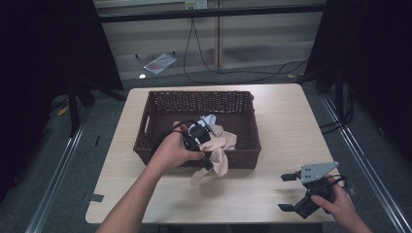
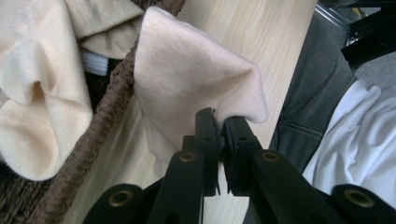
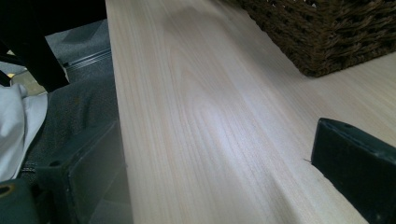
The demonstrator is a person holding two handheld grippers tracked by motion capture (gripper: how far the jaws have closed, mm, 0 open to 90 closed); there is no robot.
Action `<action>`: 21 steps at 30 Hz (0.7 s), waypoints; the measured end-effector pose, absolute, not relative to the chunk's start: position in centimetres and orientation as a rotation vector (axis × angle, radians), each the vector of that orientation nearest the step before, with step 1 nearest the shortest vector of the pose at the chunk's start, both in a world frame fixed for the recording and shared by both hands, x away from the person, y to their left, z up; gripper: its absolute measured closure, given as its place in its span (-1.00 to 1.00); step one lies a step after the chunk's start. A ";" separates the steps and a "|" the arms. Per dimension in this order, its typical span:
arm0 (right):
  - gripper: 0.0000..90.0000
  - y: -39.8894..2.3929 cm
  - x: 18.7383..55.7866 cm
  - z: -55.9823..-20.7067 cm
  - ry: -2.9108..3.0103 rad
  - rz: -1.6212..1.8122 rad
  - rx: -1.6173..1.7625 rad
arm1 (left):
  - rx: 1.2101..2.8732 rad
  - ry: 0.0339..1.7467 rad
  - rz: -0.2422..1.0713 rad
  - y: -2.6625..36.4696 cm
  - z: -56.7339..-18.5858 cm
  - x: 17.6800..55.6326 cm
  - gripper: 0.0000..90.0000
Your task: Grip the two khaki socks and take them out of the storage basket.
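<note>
Black cable (image 1: 228,73) and plastic sheet (image 1: 159,62) on grey floor (image 1: 111,104)

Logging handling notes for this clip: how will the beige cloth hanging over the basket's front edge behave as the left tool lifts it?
The beige cloth looks floppy: it droops in folds over the basket rim. It seems light, since the left tool holds it by one small pinched fold. It may drag on the rough wicker as it rises.
</note>
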State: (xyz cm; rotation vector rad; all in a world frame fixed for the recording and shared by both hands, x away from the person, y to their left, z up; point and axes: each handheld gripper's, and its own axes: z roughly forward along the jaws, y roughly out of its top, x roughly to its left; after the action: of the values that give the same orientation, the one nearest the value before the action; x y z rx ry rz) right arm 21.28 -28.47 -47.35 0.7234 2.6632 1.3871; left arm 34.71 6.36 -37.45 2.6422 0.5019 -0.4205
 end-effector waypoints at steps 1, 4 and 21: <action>-0.97 -28.5 21.3 -47.4 2.664 1.389 0.723 | 2.653 0.486 -0.409 6.3 -37.5 34.7 0.69; -0.97 -28.5 21.3 -47.4 2.663 1.392 0.722 | 2.654 0.499 -0.401 6.2 -37.3 34.5 0.52; -0.97 -28.4 21.3 -47.3 2.663 1.386 0.721 | 2.602 0.558 -0.207 6.1 -32.0 36.6 -0.49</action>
State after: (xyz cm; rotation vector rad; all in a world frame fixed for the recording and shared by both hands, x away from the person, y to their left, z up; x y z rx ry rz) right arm 21.31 -28.44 -47.35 0.7208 2.6634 1.3857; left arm 36.61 6.12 -32.01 2.6015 0.5576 -0.2072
